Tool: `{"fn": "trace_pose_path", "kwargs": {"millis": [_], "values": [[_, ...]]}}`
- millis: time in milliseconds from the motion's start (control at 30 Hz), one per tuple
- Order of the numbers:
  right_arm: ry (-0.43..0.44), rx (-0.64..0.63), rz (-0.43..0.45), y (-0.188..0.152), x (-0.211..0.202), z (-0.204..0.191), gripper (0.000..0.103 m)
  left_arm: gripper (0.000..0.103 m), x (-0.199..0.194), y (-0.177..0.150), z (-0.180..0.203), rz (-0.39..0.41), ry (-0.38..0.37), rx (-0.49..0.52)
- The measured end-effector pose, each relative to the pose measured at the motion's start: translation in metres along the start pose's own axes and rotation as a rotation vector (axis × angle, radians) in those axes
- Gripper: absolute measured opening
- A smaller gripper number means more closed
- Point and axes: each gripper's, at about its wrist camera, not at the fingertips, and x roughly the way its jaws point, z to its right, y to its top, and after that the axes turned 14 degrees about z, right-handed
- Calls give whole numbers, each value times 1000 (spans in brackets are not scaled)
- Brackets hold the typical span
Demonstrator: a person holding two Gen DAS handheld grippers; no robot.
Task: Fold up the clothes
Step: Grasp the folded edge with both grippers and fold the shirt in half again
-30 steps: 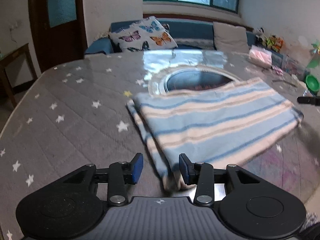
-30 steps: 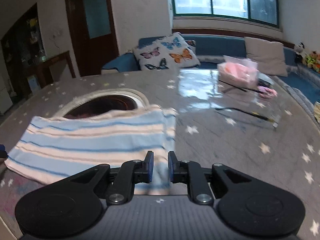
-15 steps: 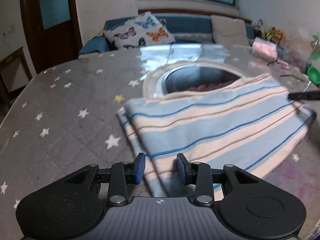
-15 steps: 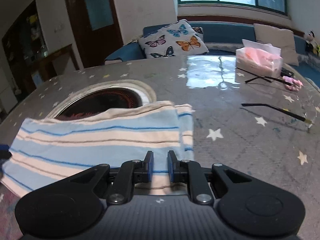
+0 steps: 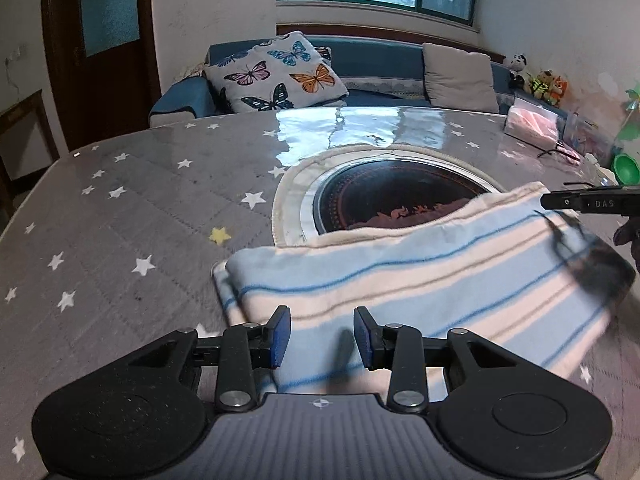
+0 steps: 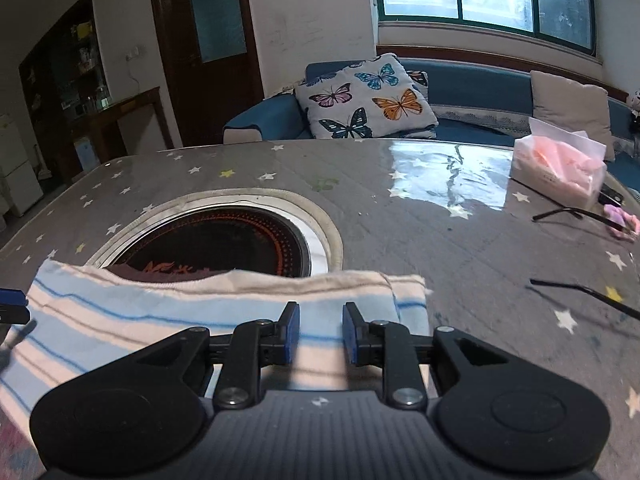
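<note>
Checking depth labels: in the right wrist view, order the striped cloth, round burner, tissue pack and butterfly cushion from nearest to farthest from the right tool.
1. Striped cloth: directly under the right tool.
2. Round burner: just beyond, left of centre.
3. Tissue pack: far right of the table.
4. Butterfly cushion: on the sofa beyond the table.

Striped cloth (image 5: 420, 280) now farther up over the hob ring (image 5: 384, 196), right gripper (image 6: 318, 330) jaws opening.
</note>
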Motion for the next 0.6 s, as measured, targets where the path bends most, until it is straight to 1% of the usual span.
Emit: {"fn": "trace_pose_path", "kwargs": {"millis": [167, 300, 400, 467, 500, 533, 567, 600], "values": [[-35, 8, -19, -1, 17, 9, 23, 38, 20, 7, -10, -1, 18, -34], [-43, 28, -24, -3, 20, 18, 23, 38, 33, 7, -22, -13, 46, -58], [-42, 21, -26, -3, 20, 18, 23, 37, 33, 9, -28, -8, 48, -88], [-44, 15, -25, -2, 19, 16, 23, 37, 31, 10, -29, 13, 56, -80], [-45, 17, -24, -2, 19, 17, 23, 37, 32, 10, -30, 11, 63, -81], [-46, 23, -26, -2, 21, 18, 23, 35, 35, 9, -33, 0, 67, -82], [-46, 24, -26, -3, 21, 18, 23, 29, 38, 7, -34, -4, 73, -72], [-46, 19, -25, -3, 22, 18, 23, 28, 38, 7, -34, 3, 80, -61]]}}
